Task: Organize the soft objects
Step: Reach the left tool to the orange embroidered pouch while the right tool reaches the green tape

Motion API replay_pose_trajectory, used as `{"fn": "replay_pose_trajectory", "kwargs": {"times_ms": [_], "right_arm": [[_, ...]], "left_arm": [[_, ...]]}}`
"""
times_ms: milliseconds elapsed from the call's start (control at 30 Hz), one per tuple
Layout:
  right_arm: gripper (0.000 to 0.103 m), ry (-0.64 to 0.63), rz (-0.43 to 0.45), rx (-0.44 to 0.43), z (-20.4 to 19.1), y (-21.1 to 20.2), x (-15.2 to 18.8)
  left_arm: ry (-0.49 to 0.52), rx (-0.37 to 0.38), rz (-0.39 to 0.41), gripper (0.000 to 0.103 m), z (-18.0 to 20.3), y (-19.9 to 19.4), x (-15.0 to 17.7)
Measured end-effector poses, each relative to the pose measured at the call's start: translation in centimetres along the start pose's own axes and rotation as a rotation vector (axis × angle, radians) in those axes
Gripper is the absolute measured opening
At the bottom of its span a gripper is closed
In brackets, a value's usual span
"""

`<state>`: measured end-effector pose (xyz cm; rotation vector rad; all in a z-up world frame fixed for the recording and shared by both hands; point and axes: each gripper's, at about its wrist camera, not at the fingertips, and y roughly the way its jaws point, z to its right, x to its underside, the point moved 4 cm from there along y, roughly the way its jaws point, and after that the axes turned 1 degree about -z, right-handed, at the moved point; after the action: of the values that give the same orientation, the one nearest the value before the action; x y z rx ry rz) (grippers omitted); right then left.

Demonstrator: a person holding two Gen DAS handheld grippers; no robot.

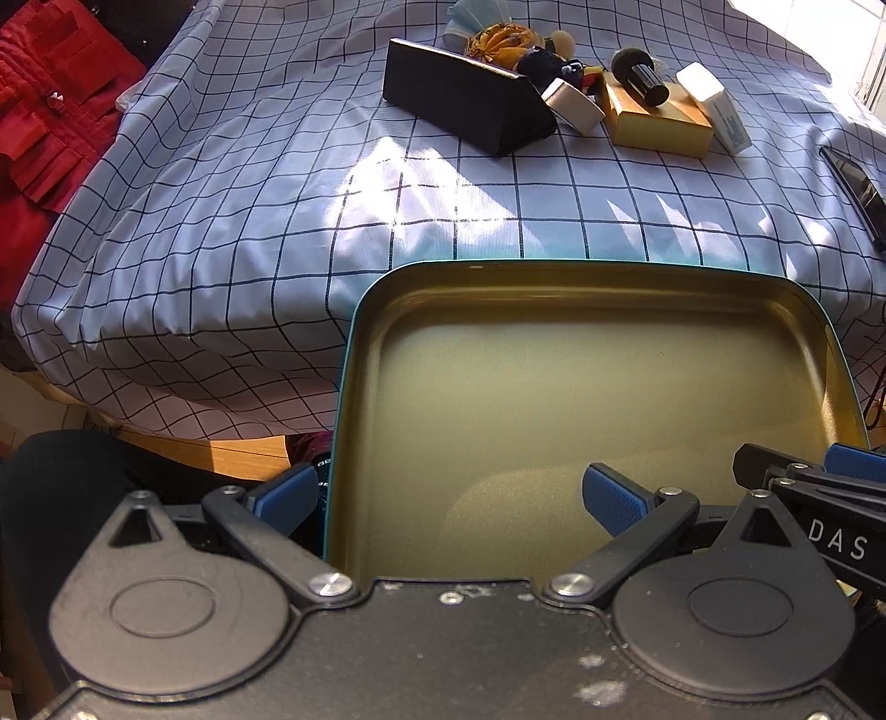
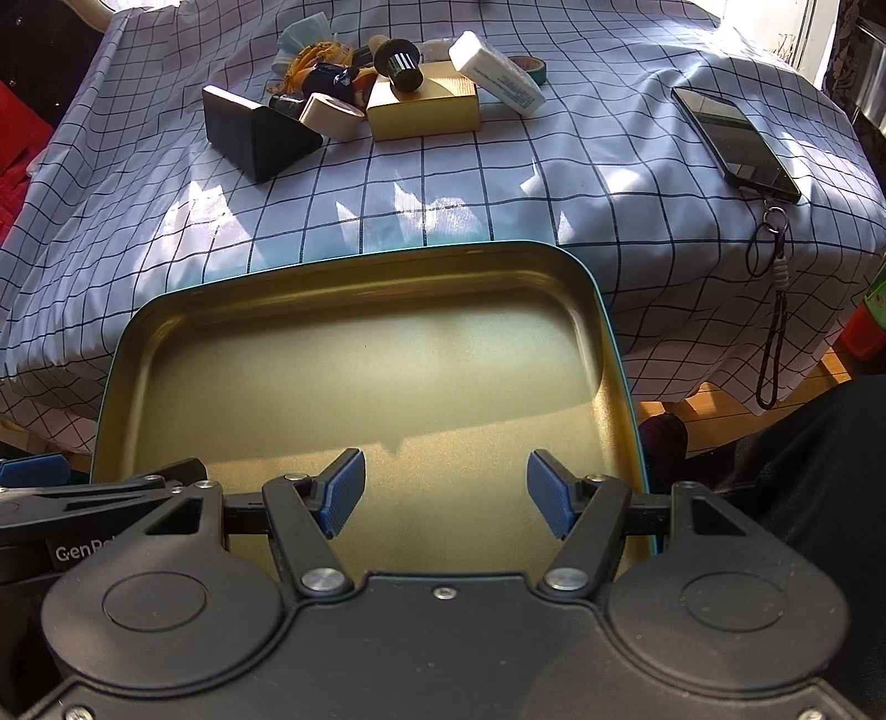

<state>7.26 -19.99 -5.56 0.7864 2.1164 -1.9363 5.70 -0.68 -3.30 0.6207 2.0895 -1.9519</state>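
- The table (image 2: 554, 183), covered by a checked cloth, spreads out beyond both grippers; its near edge drops away just behind the tin, and the cloth hangs in folds to the left gripper's left.
- A wide strip of bare cloth lies open between the tin's far rim and the pile of things at the far side.
- The tin (image 1: 554, 387), shallow and gold inside with a teal rim, lies directly under both grippers, empty; its near part juts past the table edge.
- The left gripper (image 1: 451, 501) is released, jaws spread wide astride the tin's left wall, one pad outside, one inside; I cannot tell if either touches.
- The right gripper (image 2: 446, 493) is released too, both blue pads over the tin's floor, nothing between them, just inside the right wall.
- A black wedge-shaped box (image 2: 255, 133) stands far ahead to the left.
- A gold box (image 2: 426, 108) sits beside it, a brush on top.
- A phone (image 2: 736, 144) lies far right, near the table's right edge, its strap hanging over.
- The soft things, a pale blue mask (image 2: 302, 33) and an orange cloth bundle (image 2: 315, 61), lie farthest off, behind the boxes.
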Motion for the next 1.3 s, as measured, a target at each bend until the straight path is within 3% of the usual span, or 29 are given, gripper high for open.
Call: {"fn": "replay_pose_trajectory", "kwargs": {"times_ms": [500,933,1300], "right_arm": [[0.062,0.004,0.053,-0.045,0.6,0.4,-7.0],[0.062,0.012,0.21,-0.043,2.4,0.6,-17.0],[0.062,0.039,0.271,-0.034,3.7,3.8,-24.4]], "left_arm": [[0.017,0.035,0.034,0.102,0.8,0.4,-7.8],[0.03,0.004,0.207,0.102,0.8,1.4,-19.8],[0.008,0.005,0.223,0.102,1.0,4.4,-26.6]]}}
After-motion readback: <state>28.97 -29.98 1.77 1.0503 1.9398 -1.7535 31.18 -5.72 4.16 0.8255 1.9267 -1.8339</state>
